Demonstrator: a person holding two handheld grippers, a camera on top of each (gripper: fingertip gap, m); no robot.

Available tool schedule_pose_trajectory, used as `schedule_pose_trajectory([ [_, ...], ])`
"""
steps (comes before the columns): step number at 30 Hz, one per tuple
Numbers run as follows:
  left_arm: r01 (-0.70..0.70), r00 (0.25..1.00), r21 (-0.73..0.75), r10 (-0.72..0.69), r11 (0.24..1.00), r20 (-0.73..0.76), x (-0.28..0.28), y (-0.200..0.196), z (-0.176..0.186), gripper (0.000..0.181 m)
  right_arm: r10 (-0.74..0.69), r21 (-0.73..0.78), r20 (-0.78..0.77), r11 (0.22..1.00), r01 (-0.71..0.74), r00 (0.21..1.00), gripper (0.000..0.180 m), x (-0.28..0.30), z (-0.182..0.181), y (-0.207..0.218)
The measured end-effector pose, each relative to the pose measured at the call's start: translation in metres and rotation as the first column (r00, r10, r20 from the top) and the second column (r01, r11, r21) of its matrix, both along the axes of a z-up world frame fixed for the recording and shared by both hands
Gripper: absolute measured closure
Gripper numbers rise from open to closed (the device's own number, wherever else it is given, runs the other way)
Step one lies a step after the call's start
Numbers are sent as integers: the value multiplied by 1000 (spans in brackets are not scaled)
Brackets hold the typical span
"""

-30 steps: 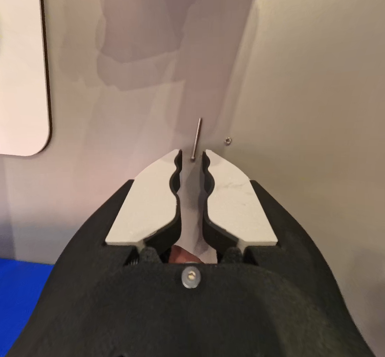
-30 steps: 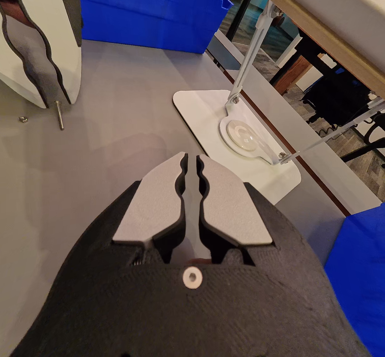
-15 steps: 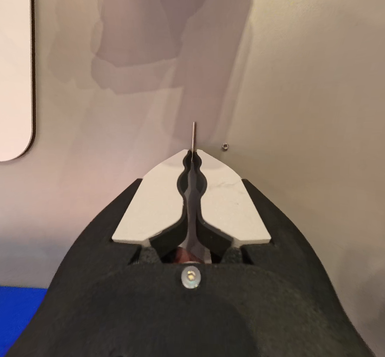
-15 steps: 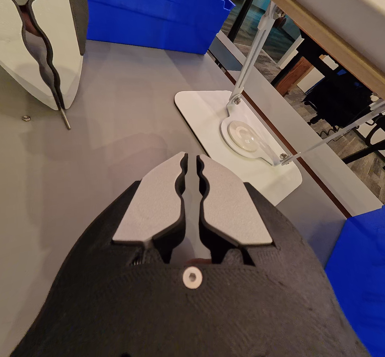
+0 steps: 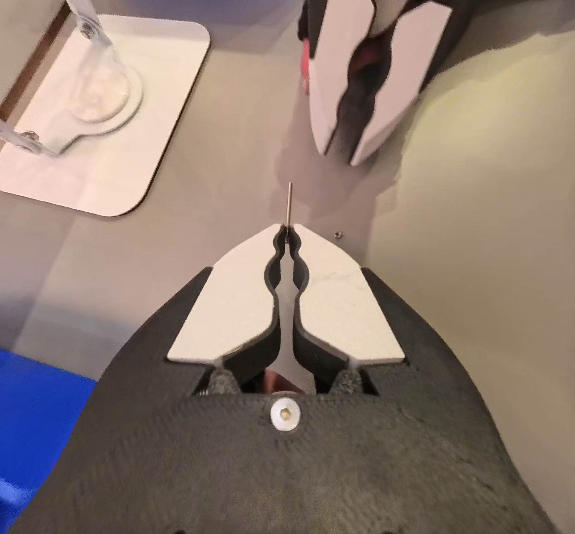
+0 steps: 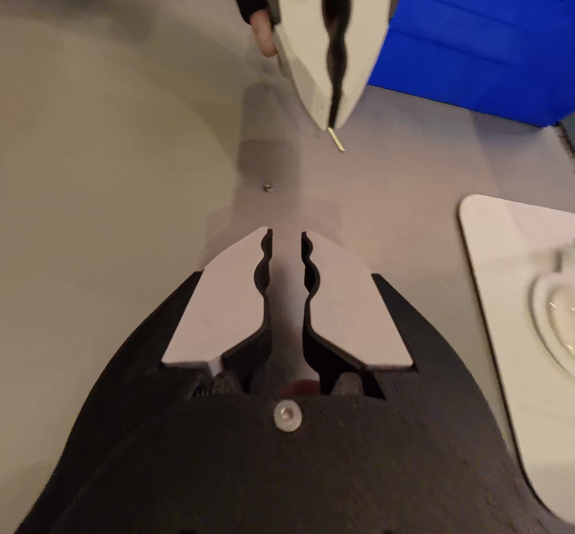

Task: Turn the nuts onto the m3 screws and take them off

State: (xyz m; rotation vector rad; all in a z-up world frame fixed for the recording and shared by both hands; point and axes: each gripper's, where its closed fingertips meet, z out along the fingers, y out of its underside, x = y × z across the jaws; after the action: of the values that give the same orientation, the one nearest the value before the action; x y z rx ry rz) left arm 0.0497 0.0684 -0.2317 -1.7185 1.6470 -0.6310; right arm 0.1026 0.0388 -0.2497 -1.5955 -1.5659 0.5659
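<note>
A: Left wrist view is showing the left gripper (image 5: pixel 287 229) clenching the screw (image 5: pixel 289 204) at its very tips, the shaft sticking out ahead toward the middle of the frame.

B: And the right gripper (image 6: pixel 286 234)?

A: It is hanging released, jaws parted with nothing between them, coming in from the upper right of that view. In the right wrist view it is pointing at the nut (image 6: pixel 266 188), which is lying on the grey desk (image 6: pixel 124 176) just above the gripper tips, apart from the screw.

B: So how far is the task getting?

A: Barely starting, I'd judge. The screw is being held off the desk, but the nut is lying untouched, so threading on and taking off are both waiting.

B: What is differing from a second ago?

A: Then the screw was lying on the desk between open left jaws; now those jaws are gripping it and carrying it up. The right gripper, then nearly closed and aimed at the white stand base (image 6: pixel 513 270), is now wider and facing the nut. A blue bin (image 6: pixel 482 52) is sitting at upper right.
</note>
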Motion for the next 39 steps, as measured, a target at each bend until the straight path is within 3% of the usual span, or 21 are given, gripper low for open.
schedule_pose_trajectory([
  [1,-11,1000,8,11,1000,11,-2,1,0,179,25,-27,2,999,-25,1000,162,-7,-1,-5],
  [10,-27,996,8,26,1000,88,-10,5,2,179,110,-130,138,987,-92,984,159,-41,-20,-7],
  [15,-28,994,-4,28,1000,103,-12,6,1,179,128,-180,155,979,-100,980,167,-47,-23,-5],
  [39,-51,987,-16,52,999,151,-20,12,9,179,116,-208,106,974,-92,988,174,-48,-18,-3],
])
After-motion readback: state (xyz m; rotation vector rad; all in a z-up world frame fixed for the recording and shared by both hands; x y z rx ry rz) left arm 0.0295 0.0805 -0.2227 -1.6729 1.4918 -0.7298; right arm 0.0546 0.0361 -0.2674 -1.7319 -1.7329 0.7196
